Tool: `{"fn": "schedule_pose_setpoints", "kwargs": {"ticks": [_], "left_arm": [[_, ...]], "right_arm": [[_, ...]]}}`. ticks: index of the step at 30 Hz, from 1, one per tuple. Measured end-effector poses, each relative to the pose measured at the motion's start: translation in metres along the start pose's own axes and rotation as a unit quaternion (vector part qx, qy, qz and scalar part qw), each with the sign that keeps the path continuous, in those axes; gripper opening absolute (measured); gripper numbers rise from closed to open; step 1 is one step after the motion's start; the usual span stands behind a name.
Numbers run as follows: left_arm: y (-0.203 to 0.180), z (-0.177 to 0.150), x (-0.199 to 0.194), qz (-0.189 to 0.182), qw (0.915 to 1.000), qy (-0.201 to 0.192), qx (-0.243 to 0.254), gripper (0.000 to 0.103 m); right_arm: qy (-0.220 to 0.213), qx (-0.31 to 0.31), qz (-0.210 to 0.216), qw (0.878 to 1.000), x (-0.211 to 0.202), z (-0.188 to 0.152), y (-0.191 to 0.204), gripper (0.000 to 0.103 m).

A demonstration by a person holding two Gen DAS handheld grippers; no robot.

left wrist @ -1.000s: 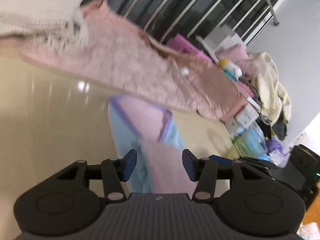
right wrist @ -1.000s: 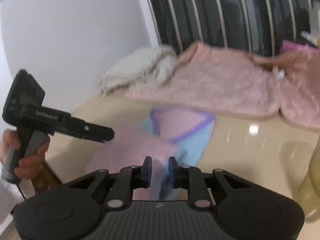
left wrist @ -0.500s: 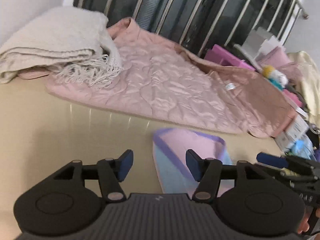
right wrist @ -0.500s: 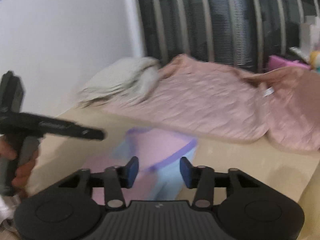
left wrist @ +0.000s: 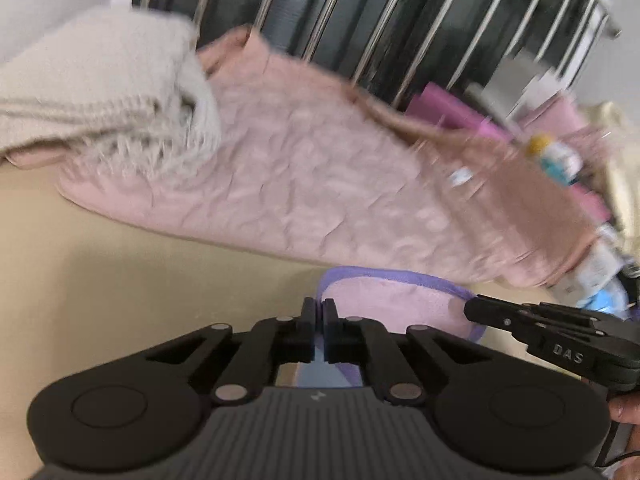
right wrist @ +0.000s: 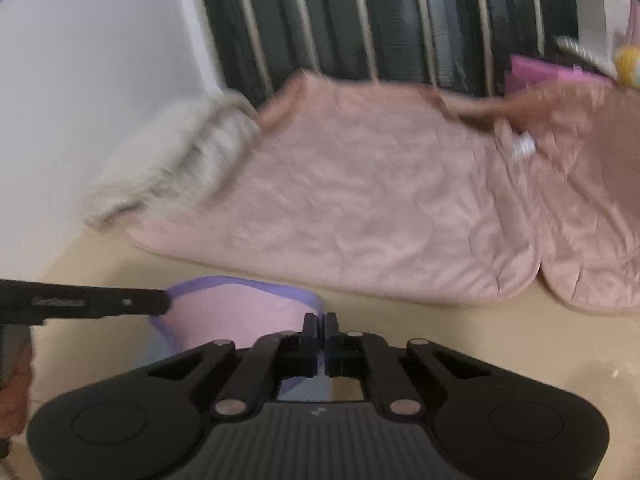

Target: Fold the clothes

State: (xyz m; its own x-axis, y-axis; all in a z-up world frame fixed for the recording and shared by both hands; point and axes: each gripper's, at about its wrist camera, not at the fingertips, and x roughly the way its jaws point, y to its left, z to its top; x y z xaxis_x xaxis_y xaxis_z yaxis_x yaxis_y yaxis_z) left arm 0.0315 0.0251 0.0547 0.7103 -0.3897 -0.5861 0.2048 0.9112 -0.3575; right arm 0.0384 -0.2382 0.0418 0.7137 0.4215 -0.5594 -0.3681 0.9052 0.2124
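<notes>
Across the far side of your beige desk (left wrist: 120, 264) lies the biggest piece, a quilted pink jacket (left wrist: 304, 184), spread flat in front of a dark railing with pale bars (right wrist: 360, 12). On the jacket's left end sits a folded cream knit blanket (left wrist: 92, 96), fringe hanging over the pink fabric; both views are blurred there. At the far right you have a cluttered pile of boxes and bottles (left wrist: 556, 160), too smeared to sort out.

Nearer to you, just in front of the jacket's edge, is the small garment you are folding: a pink and pale blue top with purple trim (left wrist: 396, 300). It rests on the desk, apart from the jacket by a thin strip of bare surface.

Your left tool (left wrist: 319, 322) is pinched together on the top's left trimmed edge, blue cloth showing between the closed jaws. Your right tool (right wrist: 319, 334) is likewise clamped on the top's right edge, seen from its own camera, its tip reaching the purple trim in the left view.
</notes>
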Motion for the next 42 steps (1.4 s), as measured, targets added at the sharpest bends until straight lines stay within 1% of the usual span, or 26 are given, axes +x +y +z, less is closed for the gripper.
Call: {"fn": "schedule_pose_setpoints", "kwargs": {"ticks": [2, 4, 6, 7, 8, 9, 10, 11, 12, 13, 14, 16, 17, 19, 21, 22, 23, 24, 27, 28, 29, 31, 33, 35, 39, 42], "left_arm": [[-0.01, -0.018, -0.038, -0.024, 0.9994, -0.022, 0.009, 0.002], [-0.019, -0.045, -0.073, -0.035, 0.9985, -0.037, 0.022, 0.002], [-0.024, -0.076, -0.09, -0.035, 0.9985, -0.029, 0.032, 0.003], [-0.025, -0.077, -0.09, -0.033, 0.9985, -0.031, 0.031, 0.004], [-0.026, -0.079, -0.09, -0.03, 0.9985, -0.033, 0.03, 0.009], [-0.027, -0.081, -0.09, -0.028, 0.9986, -0.036, 0.029, 0.012], [-0.029, -0.082, -0.09, -0.025, 0.9986, -0.038, 0.028, 0.018], [-0.03, -0.084, -0.09, -0.023, 0.9986, -0.041, 0.027, 0.024], [-0.031, -0.086, -0.09, -0.02, 0.9985, -0.043, 0.026, 0.029], [-0.032, -0.088, -0.089, -0.018, 0.9985, -0.045, 0.025, 0.039], [-0.033, -0.089, -0.089, -0.015, 0.9985, -0.048, 0.024, 0.047], [-0.036, -0.093, -0.089, -0.01, 0.9983, -0.053, 0.022, 0.05], [-0.037, -0.094, -0.089, -0.008, 0.9982, -0.055, 0.021, 0.051], [-0.039, -0.098, -0.089, -0.003, 0.998, -0.06, 0.019, 0.053], [-0.041, -0.102, -0.089, 0.004, 0.9979, -0.063, 0.018, 0.052], [-0.04, -0.104, -0.088, 0.013, 0.9979, -0.061, 0.016, 0.049], [-0.04, -0.107, -0.087, 0.021, 0.9979, -0.059, 0.015, 0.049], [-0.04, -0.11, -0.087, 0.029, 0.9978, -0.057, 0.014, 0.049], [-0.038, -0.118, -0.085, 0.054, 0.9972, -0.052, 0.011, 0.052], [-0.038, -0.121, -0.084, 0.062, 0.9968, -0.05, 0.01, 0.056], [-0.038, -0.123, -0.083, 0.07, 0.9964, -0.048, 0.009, 0.064], [-0.036, -0.126, -0.083, 0.074, 0.9961, -0.048, -0.003, 0.073], [-0.036, -0.126, -0.079, 0.074, 0.9962, -0.044, -0.009, 0.073], [-0.039, -0.127, -0.074, 0.078, 0.9964, -0.034, -0.002, 0.073], [-0.047, -0.132, -0.07, 0.088, 0.9952, -0.032, 0.029, 0.073], [-0.049, -0.135, -0.07, 0.087, 0.9947, -0.033, 0.042, 0.072]], "right_arm": [[-0.029, -0.017, 0.025, 0.999, -0.038, -0.007, 0.005, 0.002], [-0.042, -0.023, 0.046, 0.998, -0.077, -0.024, 0.008, 0.002], [-0.039, -0.025, 0.07, 0.996, -0.107, -0.05, 0.009, 0.002], [-0.027, -0.023, 0.077, 0.996, -0.117, -0.067, 0.009, 0.004], [-0.013, -0.023, 0.076, 0.997, -0.123, -0.079, 0.008, 0.005], [-0.001, -0.023, 0.072, 0.997, -0.127, -0.089, 0.007, 0.009], [0.012, -0.023, 0.068, 0.997, -0.132, -0.1, 0.007, 0.019], [0.009, -0.021, 0.065, 0.998, -0.138, -0.104, 0.006, 0.024], [0.0, -0.018, 0.062, 0.998, -0.144, -0.106, 0.005, 0.032], [-0.018, -0.012, 0.07, 0.997, -0.15, -0.104, 0.005, 0.038], [-0.038, -0.004, 0.082, 0.996, -0.156, -0.101, 0.006, 0.04], [-0.065, 0.011, 0.116, 0.991, -0.156, -0.092, 0.009, 0.042], [-0.066, 0.012, 0.124, 0.99, -0.151, -0.088, 0.014, 0.042], [-0.052, -0.009, 0.115, 0.992, -0.128, -0.089, 0.03, 0.042], [-0.031, -0.033, 0.103, 0.994, -0.105, -0.094, 0.047, 0.042], [-0.016, -0.049, 0.095, 0.994, -0.096, -0.1, 0.055, 0.041], [-0.003, -0.068, 0.085, 0.994, -0.088, -0.107, 0.062, 0.041], [-0.002, -0.093, 0.067, 0.993, -0.086, -0.115, 0.07, 0.041], [-0.035, -0.116, 0.044, 0.992, -0.099, -0.127, 0.079, 0.042], [-0.05, -0.104, 0.049, 0.992, -0.105, -0.129, 0.077, 0.043], [-0.061, -0.088, 0.047, 0.993, -0.107, -0.129, 0.073, 0.045], [-0.079, -0.058, 0.033, 0.995, -0.107, -0.129, 0.068, 0.058], [-0.096, -0.029, 0.018, 0.995, -0.107, -0.13, 0.062, 0.059], [-0.09, -0.032, 0.002, 0.995, -0.101, -0.131, 0.063, 0.059], [-0.078, -0.043, 0.001, 0.996, -0.09, -0.143, 0.068, 0.06], [-0.108, -0.061, -0.007, 0.992, -0.093, -0.161, 0.07, 0.061]]}}
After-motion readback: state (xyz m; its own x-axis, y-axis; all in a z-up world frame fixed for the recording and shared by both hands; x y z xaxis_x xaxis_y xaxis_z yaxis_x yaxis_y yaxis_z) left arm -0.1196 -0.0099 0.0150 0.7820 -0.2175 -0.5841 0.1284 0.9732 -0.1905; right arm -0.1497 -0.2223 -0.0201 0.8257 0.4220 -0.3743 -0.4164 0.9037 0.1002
